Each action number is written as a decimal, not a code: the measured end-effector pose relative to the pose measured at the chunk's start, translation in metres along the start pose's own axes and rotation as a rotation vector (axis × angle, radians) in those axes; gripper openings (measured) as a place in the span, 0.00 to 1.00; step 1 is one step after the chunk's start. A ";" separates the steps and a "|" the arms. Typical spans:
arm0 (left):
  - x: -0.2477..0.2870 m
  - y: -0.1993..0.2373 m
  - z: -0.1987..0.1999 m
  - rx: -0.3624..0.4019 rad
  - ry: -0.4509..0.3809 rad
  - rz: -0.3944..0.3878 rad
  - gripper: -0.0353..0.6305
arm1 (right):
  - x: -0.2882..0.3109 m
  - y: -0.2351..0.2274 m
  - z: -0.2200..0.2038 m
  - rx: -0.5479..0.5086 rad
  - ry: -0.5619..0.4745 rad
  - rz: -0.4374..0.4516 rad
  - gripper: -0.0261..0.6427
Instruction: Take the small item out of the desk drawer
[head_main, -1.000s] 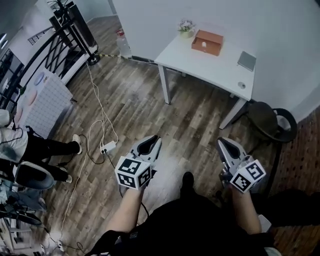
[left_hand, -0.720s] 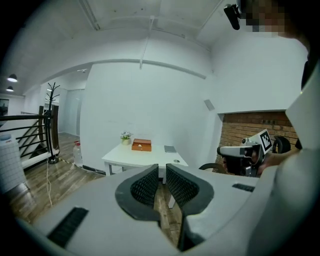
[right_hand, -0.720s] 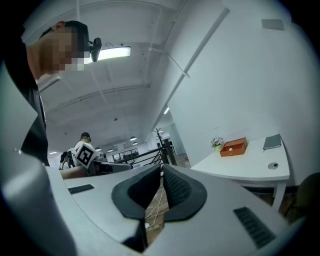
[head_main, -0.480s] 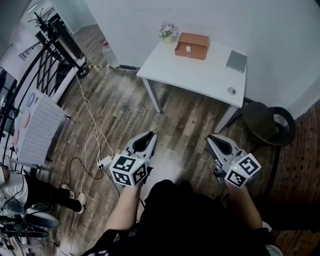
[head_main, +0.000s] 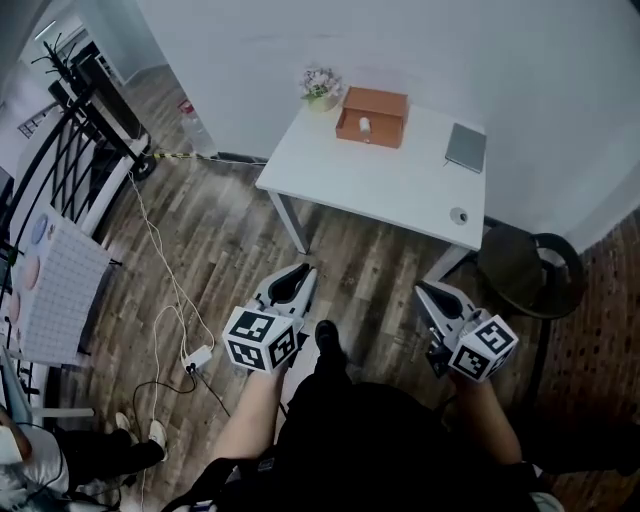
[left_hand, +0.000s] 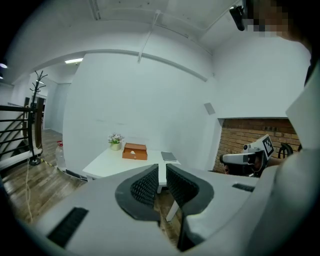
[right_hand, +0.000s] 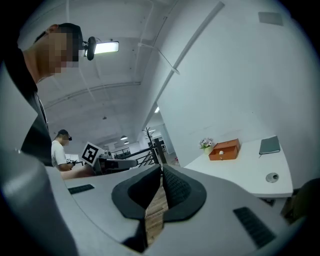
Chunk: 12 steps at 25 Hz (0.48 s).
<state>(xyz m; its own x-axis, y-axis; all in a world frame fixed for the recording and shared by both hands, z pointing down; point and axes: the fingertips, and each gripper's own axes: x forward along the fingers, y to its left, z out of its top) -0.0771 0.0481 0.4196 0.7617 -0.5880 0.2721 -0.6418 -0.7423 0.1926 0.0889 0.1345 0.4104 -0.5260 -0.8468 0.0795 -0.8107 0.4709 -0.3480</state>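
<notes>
- The left tool (head_main: 303, 272) is held out over the wooden floor (head_main: 230, 240), short of the white desk (head_main: 370, 185); its jaws stand a narrow slit apart with nothing between them.
- The right tool (head_main: 425, 290) is beside it, jaws closed at the tips and empty.
- The orange drawer box (head_main: 372, 117) sits at the desk's far edge, near the wall, next to a small flower pot (head_main: 320, 83).
- The small white item (head_main: 365, 125) lies inside that open box, well apart from both tools.
</notes>
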 end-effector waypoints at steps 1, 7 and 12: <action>0.010 0.012 0.004 -0.002 0.000 -0.006 0.14 | 0.014 -0.006 0.003 0.004 0.002 -0.002 0.04; 0.064 0.108 0.042 -0.014 0.002 -0.026 0.14 | 0.127 -0.034 0.029 0.008 0.024 0.010 0.04; 0.107 0.175 0.072 0.001 -0.001 -0.043 0.14 | 0.202 -0.058 0.053 -0.035 0.040 0.021 0.04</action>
<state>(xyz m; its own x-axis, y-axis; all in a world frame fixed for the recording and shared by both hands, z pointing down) -0.1016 -0.1683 0.4150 0.7886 -0.5558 0.2629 -0.6084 -0.7673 0.2027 0.0428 -0.0770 0.3973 -0.5522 -0.8264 0.1104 -0.8076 0.4973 -0.3170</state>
